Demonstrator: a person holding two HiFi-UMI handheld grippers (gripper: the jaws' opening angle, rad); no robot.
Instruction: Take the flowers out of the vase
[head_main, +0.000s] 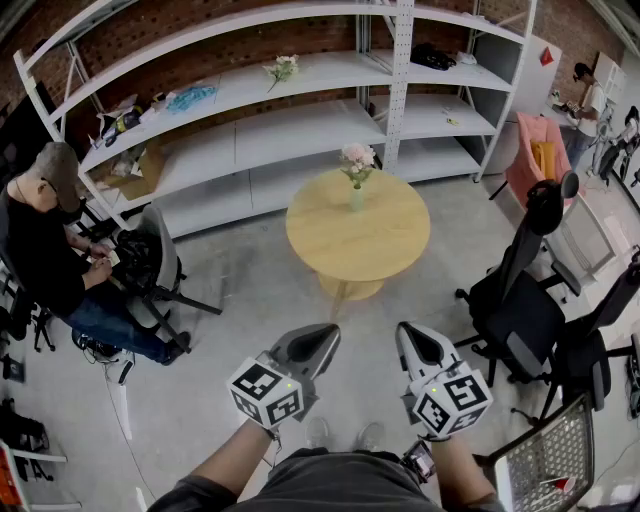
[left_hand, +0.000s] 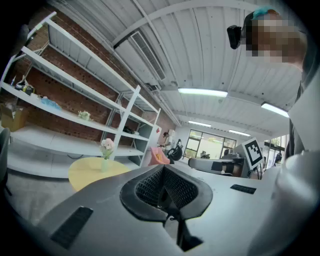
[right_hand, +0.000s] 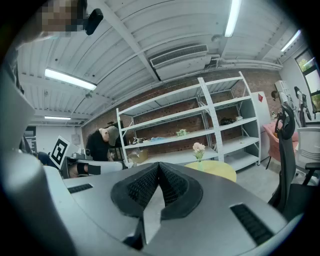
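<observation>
Left tongs (head_main: 322, 338) and right tongs (head_main: 410, 336): both pressed together, holding nothing. They sit side by side at low centre of the head view, pointing forward.

Flowers (head_main: 357, 157), pink with green leaves, stand upright in a small pale vase (head_main: 357, 198) on the far part of the round yellow surface (head_main: 330, 245). That is upper centre of the frame, well apart from both tongs. Extraction not begun; the approach comes first.

Risks, as judged:
- The vase looks slim and light. A one-sided pull on the stems could lift or topple it, so one pair should steady it.
- The tongs must open before the reach, or they will knock the blooms.
- Thin stems may crush or slip.
- The black office chair (head_main: 515, 300) at right of frame crowds that side of the surface.
</observation>
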